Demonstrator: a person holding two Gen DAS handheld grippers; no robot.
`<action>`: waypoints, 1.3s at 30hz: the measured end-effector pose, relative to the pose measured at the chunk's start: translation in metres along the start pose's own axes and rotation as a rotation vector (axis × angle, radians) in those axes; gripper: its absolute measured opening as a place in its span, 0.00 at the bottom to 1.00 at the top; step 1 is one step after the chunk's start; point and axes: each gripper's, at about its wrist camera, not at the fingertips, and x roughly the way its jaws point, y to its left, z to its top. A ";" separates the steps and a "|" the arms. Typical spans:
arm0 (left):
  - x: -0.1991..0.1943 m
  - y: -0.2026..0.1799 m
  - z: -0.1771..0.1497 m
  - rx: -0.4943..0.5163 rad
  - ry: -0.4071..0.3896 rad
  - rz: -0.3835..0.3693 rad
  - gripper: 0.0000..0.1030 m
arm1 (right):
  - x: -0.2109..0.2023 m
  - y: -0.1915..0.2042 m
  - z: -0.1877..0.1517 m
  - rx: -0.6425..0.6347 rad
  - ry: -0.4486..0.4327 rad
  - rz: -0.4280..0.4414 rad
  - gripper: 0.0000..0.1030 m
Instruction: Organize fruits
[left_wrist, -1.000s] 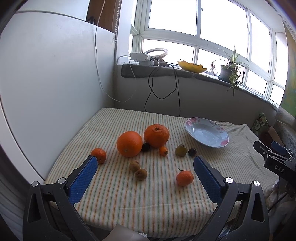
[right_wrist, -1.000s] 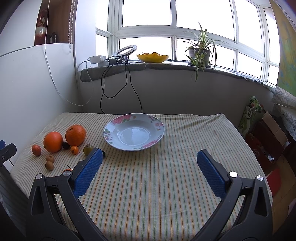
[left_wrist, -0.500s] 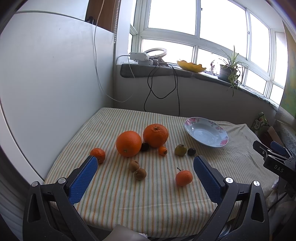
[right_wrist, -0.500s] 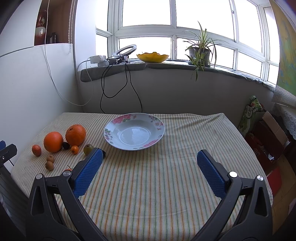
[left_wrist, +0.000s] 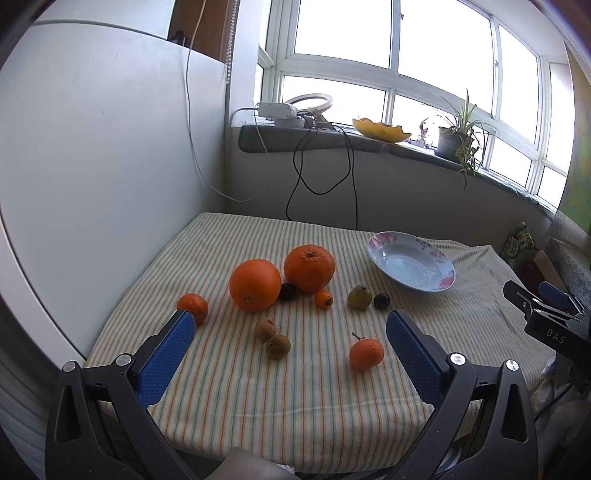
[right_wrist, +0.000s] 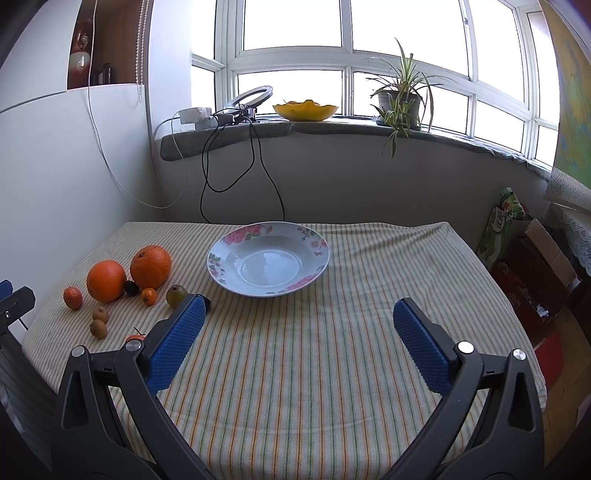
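Both grippers are spread wide with nothing in them. The left gripper (left_wrist: 290, 325) hangs over the near edge of the striped-cloth table (left_wrist: 332, 398), looking at loose fruit: two big round oranges (left_wrist: 255, 284) touching side by side, a dark plum (left_wrist: 287, 291) tucked between them, a tiny kumquat (left_wrist: 324, 298), a greenish fig-like fruit (left_wrist: 359, 297), two brown longans (left_wrist: 271, 338) and a stemmed tangerine (left_wrist: 366, 353). The right gripper (right_wrist: 297, 325) faces the empty floral-rimmed white plate (right_wrist: 317, 245), sitting right of the fruit.
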 end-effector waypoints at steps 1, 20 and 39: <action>0.000 -0.001 0.000 0.000 0.001 0.000 1.00 | 0.001 0.000 0.000 0.001 0.002 0.000 1.00; 0.013 0.002 0.003 -0.007 0.028 -0.009 1.00 | 0.017 0.004 0.004 -0.015 0.039 0.023 1.00; 0.083 0.067 0.011 -0.226 0.177 -0.139 0.91 | 0.095 0.049 0.051 -0.031 0.197 0.427 1.00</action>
